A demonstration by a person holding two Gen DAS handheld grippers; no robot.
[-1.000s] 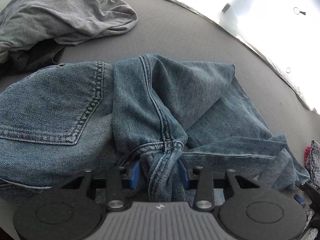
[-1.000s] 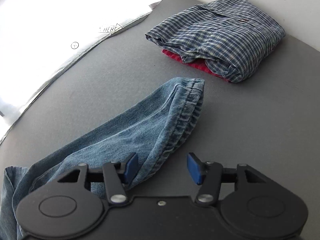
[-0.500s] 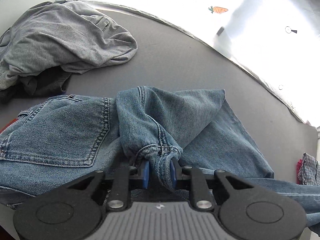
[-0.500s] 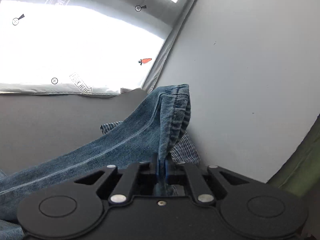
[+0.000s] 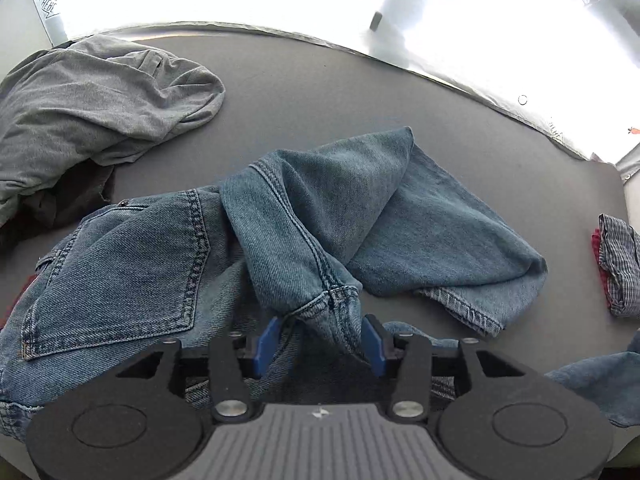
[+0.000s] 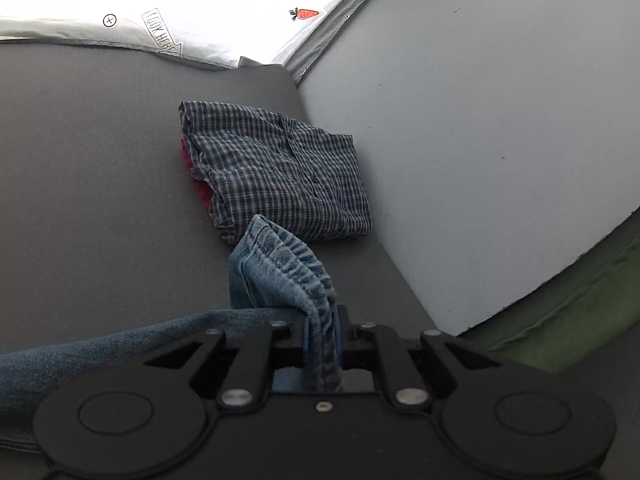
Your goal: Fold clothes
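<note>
Left claw opening, jeans crotch seam loose between pads, right claw opening, hem pinched.

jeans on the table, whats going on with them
A person is folding a pair of blue jeans on a grey table, a gripper in each hand. The right gripper pinches a leg hem, its jaws easing open. The left gripper has the crotch seam bunched between its jaws, which are opening, pads apart from the denim. A folded plaid shirt lies on something red at one end; a crumpled grey garment waits at the other.
</note>
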